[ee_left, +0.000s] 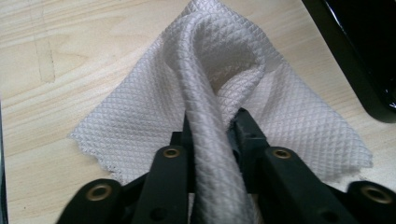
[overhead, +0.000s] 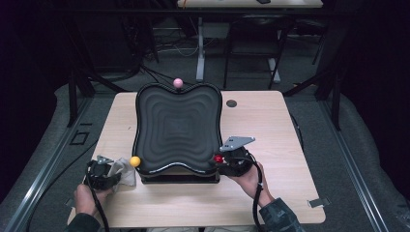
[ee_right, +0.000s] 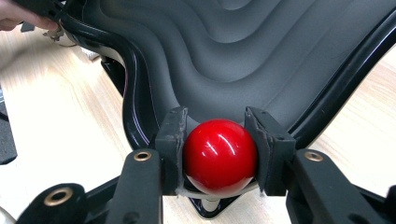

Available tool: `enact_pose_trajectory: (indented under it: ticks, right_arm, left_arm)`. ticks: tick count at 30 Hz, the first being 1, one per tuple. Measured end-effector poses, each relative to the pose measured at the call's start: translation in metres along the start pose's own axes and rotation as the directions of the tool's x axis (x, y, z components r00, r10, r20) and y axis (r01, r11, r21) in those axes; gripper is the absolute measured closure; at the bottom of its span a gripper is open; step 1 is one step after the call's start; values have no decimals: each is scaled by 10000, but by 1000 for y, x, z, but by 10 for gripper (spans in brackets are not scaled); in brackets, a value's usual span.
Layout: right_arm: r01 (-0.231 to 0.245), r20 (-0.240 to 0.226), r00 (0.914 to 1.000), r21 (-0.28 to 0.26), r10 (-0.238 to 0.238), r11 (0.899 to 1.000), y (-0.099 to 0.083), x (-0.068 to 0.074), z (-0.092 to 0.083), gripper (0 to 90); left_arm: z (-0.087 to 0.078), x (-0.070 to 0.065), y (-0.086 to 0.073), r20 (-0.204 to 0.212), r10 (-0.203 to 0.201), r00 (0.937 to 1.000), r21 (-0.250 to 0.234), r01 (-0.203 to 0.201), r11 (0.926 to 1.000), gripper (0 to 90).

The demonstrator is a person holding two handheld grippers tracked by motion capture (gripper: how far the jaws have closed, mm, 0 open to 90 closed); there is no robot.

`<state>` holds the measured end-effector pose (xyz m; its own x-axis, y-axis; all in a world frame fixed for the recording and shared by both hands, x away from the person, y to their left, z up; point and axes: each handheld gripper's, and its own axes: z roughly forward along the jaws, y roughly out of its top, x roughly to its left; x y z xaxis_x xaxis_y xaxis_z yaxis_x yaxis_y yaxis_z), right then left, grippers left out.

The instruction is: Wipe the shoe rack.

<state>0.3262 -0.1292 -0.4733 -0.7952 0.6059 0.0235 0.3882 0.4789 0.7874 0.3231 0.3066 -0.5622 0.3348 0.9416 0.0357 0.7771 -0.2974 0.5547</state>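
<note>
High view: I see the black tray [overhead: 178, 128], my landmark, tilted on its stand in the middle of the table [overhead: 270, 193]. A pink ball [overhead: 178, 82] sits at the tray's far edge, a yellow ball [overhead: 135, 161] at its near left corner, and a red ball [overhead: 218, 158] at its near right corner. My left claw [overhead: 107, 166] lies just left of the tray's near left corner, at a grey cloth [overhead: 123, 170] on the table. My right claw [overhead: 225, 160] is at the near right corner, on the red ball.

Left gripper view: my left claw [ee_left: 212, 133] is pressed together, pinching a raised fold of the cloth [ee_left: 205, 79]; the rest of the cloth lies spread on the table [ee_left: 70, 56]. The tray's edge [ee_left: 355, 70] runs along the upper right.

Right gripper view: my right claw [ee_right: 219, 140] pinches the red ball [ee_right: 219, 156], one pad against each side. The tray's ribbed surface [ee_right: 243, 51] rises just behind the ball.
</note>
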Motion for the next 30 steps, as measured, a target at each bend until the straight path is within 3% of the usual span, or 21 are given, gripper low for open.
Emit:
enact_pose_trajectory:
  ticks: [4,7,10,12,23,30]
  right_arm:
    - [37,168,9999,38,-38,10000,0,1,0,597]
    - [24,192,9998,86,-26,10000,0,0,-1,596]
    - [18,-90,10000,-100,-19,9999,-1,0,0,596]
    - [36,79,10000,8,-36,10000,-1,0,0,596]
    - [111,79,9999,-57,-110,9999,-1,1,0,596]
    - [169,160,9997,-6,-168,9999,-1,1,0,597]
  left_arm:
    - [-3,2,1,9,-25,10000,60,25,10000,815]
    - [-10,7,3,-39,-239,9997,-213,238,9995,819]
    - [-17,11,5,97,-446,9990,-523,450,9976,816]
    - [-22,14,6,149,-466,9988,-670,475,9966,816]
    - [-36,17,18,258,-519,9983,-1044,544,9930,820]
    - [-52,19,31,356,-619,9974,-1573,667,9853,821]
